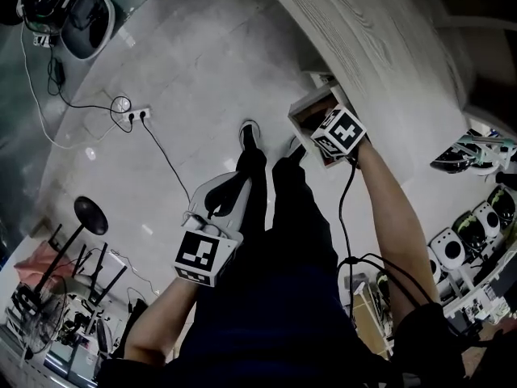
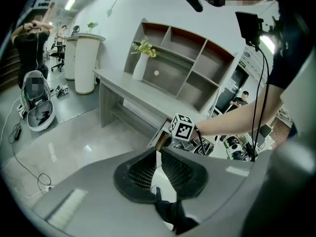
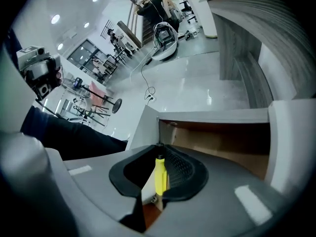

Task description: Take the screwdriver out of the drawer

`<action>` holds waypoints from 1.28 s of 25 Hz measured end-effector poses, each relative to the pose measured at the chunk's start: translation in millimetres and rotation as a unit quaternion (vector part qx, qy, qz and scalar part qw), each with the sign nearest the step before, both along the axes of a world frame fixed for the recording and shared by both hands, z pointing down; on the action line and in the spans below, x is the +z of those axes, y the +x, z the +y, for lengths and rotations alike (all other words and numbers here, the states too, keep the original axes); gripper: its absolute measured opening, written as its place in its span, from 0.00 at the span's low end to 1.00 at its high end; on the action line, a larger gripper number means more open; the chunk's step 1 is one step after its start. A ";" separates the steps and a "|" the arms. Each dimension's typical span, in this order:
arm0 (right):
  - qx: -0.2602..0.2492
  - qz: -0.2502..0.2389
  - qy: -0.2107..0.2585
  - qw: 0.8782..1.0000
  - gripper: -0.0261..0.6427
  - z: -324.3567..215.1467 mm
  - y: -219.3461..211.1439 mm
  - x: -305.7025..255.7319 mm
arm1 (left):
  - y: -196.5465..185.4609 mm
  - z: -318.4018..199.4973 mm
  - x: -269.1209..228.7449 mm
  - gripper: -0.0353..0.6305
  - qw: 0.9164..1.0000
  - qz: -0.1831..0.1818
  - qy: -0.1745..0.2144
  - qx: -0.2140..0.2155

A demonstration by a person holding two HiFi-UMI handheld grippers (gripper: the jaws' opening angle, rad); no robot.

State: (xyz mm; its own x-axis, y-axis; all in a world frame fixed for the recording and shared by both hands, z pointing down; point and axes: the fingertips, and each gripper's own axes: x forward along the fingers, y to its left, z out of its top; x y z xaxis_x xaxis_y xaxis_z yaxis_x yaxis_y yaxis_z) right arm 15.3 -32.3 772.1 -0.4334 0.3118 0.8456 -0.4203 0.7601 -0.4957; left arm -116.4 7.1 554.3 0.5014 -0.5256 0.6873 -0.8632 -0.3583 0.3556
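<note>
The right gripper (image 3: 159, 157) is closed on the screwdriver (image 3: 160, 176). In the right gripper view the yellow handle stands upright between the two black pads, which press on it from both sides. Its dark upper end reaches just above the pads. The screwdriver is at the mouth of the open drawer (image 3: 217, 137), in front of the brown wooden inside. I cannot tell if its lower end touches the drawer bottom.

In the head view the drawer is pulled out from under the grey bench (image 1: 380, 47), and the marker cube (image 1: 339, 132) of the right gripper is just beside the drawer front. The right arm is stretched forward to it. A black cable runs along this arm.

The left gripper (image 2: 157, 154) is well apart from the drawer. In the head view it is held low, in front of the person's dark trousers (image 1: 283, 241). Its jaws are drawn almost together and there is nothing between them. Through the thin gap only the pale floor (image 2: 74, 142) and a dark shoe (image 2: 170, 214) are seen.

The left gripper view looks across to the bench. A white vase (image 2: 139, 67) with a green plant stands on it, before an open shelf unit (image 2: 190, 58). On the floor lies a white power strip (image 1: 137, 115) with a thin cable.
</note>
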 end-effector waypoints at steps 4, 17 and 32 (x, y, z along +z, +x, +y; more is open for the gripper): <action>0.037 -0.016 0.027 0.999 0.12 -1.8 2.6 -3.8 | -4.6 1.6 -0.6 0.10 1.000 0.003 0.000 -0.005; 0.187 -0.017 0.122 0.975 0.12 -12.7 15.3 -40.5 | -1.7 0.3 -6.5 0.10 1.000 0.006 -0.003 0.007; 0.309 -0.078 0.212 0.924 0.12 -41.0 56.2 -178.6 | 25.2 -34.9 -54.2 0.10 0.997 0.015 0.067 0.047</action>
State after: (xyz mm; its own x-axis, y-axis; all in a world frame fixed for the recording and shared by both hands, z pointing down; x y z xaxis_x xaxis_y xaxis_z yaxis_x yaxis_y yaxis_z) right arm 71.5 -73.3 593.5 -0.5452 -0.3812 0.7466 -0.7873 0.5387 -0.2998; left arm -91.2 -27.7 500.1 0.5726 -0.5617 0.5972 -0.8129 -0.4835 0.3247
